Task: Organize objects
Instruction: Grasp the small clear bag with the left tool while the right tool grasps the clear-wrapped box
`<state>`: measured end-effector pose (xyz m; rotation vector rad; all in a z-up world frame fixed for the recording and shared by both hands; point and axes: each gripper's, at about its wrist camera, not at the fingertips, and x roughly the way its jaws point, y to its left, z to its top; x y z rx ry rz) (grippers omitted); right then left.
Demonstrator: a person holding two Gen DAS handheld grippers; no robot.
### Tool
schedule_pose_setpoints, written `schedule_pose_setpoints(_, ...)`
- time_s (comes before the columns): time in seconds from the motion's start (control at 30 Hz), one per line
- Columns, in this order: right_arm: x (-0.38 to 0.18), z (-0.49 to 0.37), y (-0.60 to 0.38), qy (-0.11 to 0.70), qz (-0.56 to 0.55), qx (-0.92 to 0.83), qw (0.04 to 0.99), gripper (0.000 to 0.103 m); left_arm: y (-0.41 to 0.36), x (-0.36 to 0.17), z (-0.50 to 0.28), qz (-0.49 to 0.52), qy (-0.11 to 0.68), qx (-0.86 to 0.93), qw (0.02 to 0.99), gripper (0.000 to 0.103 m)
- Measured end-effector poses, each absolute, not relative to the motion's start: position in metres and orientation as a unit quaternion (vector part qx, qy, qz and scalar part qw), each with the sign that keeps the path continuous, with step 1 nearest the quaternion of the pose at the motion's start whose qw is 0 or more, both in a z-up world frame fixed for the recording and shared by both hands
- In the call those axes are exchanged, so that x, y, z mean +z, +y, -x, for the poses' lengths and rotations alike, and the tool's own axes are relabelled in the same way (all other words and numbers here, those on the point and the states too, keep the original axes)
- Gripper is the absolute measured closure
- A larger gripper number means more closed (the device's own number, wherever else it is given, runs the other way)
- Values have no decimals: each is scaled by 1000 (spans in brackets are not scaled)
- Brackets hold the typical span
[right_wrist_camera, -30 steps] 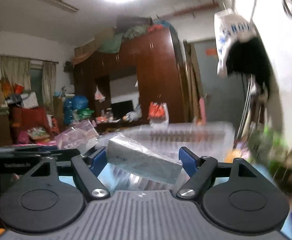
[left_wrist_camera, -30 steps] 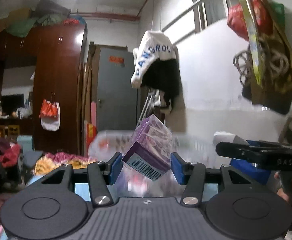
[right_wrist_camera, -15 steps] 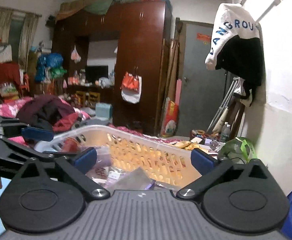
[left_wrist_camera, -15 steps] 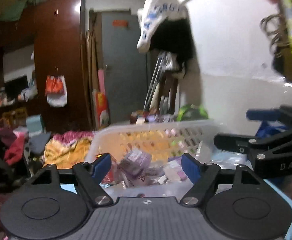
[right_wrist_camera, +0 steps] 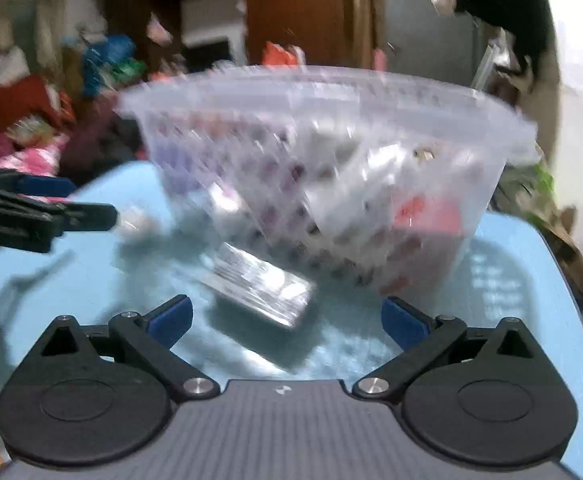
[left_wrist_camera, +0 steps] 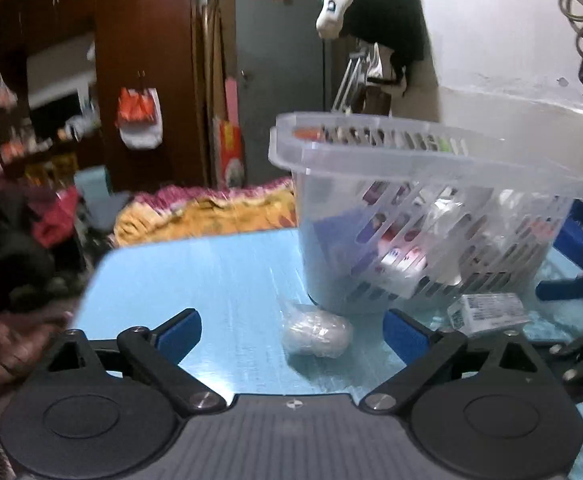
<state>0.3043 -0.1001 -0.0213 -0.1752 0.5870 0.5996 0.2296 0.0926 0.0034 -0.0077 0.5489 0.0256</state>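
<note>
Left gripper (left_wrist_camera: 291, 330) spread wide, holding nothing, low over light-blue table (left_wrist_camera: 195, 276). Just ahead between the blue fingertips, small clear-wrapped white bundle (left_wrist_camera: 316, 330) lying on the table, close by the foot of clear slotted plastic basket (left_wrist_camera: 419, 216) filled with packets. Right gripper (right_wrist_camera: 285, 318) likewise parted and empty, facing foil-wrapped flat packet (right_wrist_camera: 261, 290) on the table in front of the same basket. Right view blurred.

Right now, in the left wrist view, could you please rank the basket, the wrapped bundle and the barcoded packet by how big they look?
1. Basket, by far the largest.
2. Bundle and packet: they look about alike, and the bundle lies nearer the camera, so I will not rank them.
</note>
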Motion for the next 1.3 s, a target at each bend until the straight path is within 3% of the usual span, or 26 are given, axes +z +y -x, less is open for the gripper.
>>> schedule_pose_setpoints(0.3,-27,-320,-75,318,73,297,897,0,86,-13,-261,-1,310,58,949,6)
schedule_pose_setpoints(0.37,-28,-319,-74,317,72,293,899,0,84,-16,-259,-5,317,56,947,15)
schedule_pose_setpoints(0.43,-29,-316,-74,315,77,294,899,0,82,-14,-253,2,314,47,948,39)
schedule_pose_setpoints(0.53,-30,-312,-74,312,82,290,901,6,79,-13,-245,5,310,48,949,55)
schedule_pose_setpoints(0.63,-30,-313,-77,308,77,280,906,13,77,-13,-241,2,309,33,950,56)
schedule_pose_setpoints(0.73,-29,-310,-78,303,83,269,911,28,73,-14,-236,3,308,24,951,56)
schedule_pose_setpoints(1.0,-26,-304,-84,290,74,294,908,29,66,-11,-206,13,280,-2,960,56)
schedule_pose_setpoints(1.3,-10,-264,-146,207,-6,354,912,29,56,0,-162,31,207,-26,977,56)
